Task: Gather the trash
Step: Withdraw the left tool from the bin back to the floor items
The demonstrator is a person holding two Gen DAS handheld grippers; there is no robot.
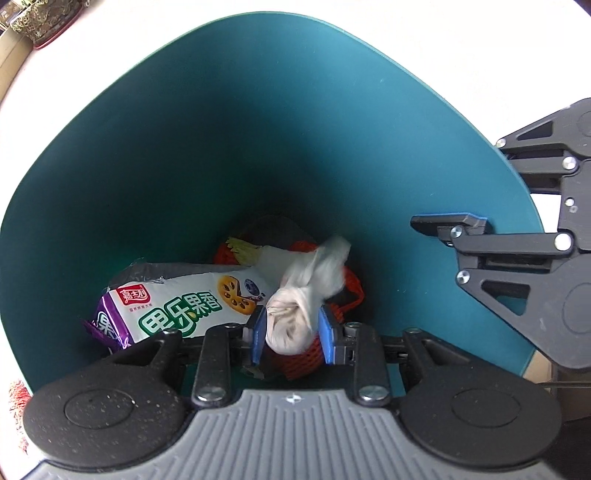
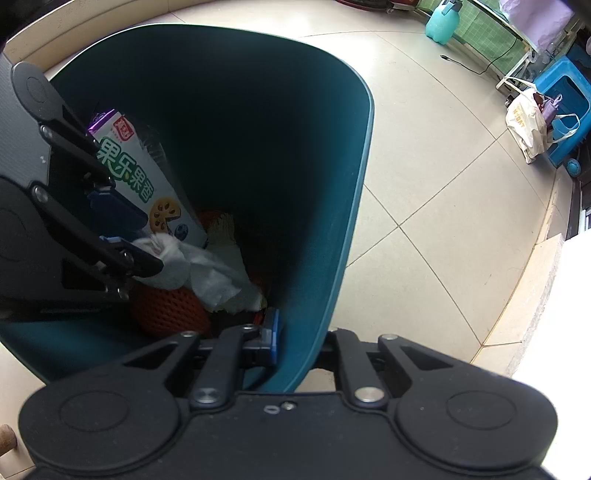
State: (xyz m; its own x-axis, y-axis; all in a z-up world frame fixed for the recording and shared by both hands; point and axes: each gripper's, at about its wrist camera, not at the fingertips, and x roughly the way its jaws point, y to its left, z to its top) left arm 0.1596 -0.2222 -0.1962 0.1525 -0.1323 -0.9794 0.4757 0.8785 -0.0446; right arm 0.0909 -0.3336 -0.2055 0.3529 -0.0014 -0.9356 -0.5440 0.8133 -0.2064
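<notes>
- the left gripper [image 1: 291, 330] points down into a teal trash bin [image 1: 184, 147], with its two blue pads on either side of a crumpled white tissue [image 1: 299, 310].
- its jaws stand a little apart; the pads seem only to flank the tissue now and not to squeeze it, but the view there is tight, so this is not fully sure.
- the tissue hangs over the other trash, and its loose end reaches toward the far side of the bin.
- just under the tissue lies an orange foam net [image 1: 303, 360], near the gripper.
- to the left of it a white snack wrapper [image 1: 177, 306] with green letters and a purple edge leans against the left wall of the bin.
- something pale with yellow stripes [image 1: 240, 249] lies at the far part of the bottom; it cannot be told what it is.
- the right gripper [image 2: 295, 343] is clamped on the right wall of the bin near the rim, one blue pad inside the bin and the other finger outside.
- in the right wrist view the bin stands on a beige tiled floor [image 2: 443, 184].
- far on the right side of the room there are a blue stool [image 2: 565, 96], a cream tote bag [image 2: 528, 122] and a light green spray bottle [image 2: 441, 22].
</notes>
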